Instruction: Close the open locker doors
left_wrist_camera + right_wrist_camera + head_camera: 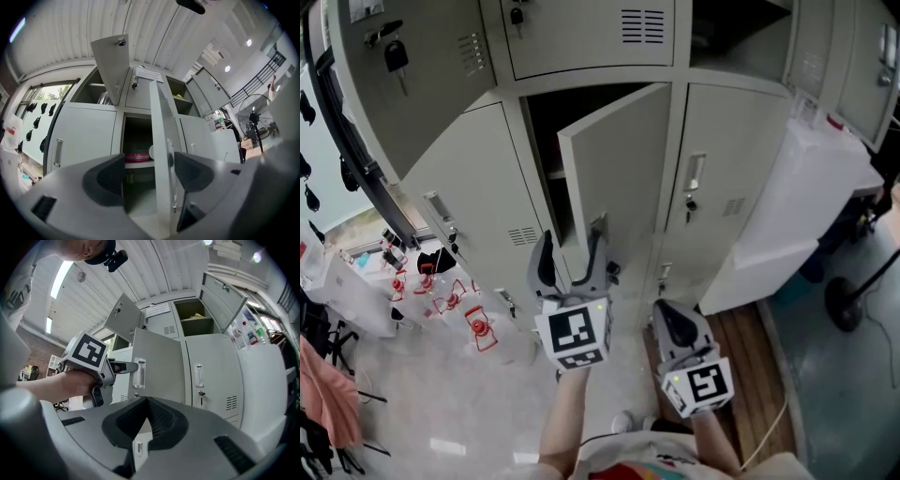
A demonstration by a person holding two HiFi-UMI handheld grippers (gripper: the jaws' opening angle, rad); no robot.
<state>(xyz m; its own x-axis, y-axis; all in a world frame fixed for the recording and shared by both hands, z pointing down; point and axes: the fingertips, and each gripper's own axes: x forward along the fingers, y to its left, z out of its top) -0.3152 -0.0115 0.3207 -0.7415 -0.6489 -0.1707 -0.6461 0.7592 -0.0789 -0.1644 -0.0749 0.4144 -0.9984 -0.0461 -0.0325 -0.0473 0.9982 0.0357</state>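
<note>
The step in hand looks like shutting the lower middle locker. Its pale grey sheet-metal locker door (pixel 614 159) stands half open, swung out toward the near side. The left claw (pixel 572 246) is spread wide and straddles the door's free edge close to the latch; I cannot tell whether either jaw touches the metal. The next move probably calls for pushing that edge far and leftward until the door meets its frame. The right claw (pixel 671 321) hangs low at the right, jaws pressed together on nothing. The upper left door (pixel 123 317) and upper right door (pixel 224 291) also stand open.
</note>
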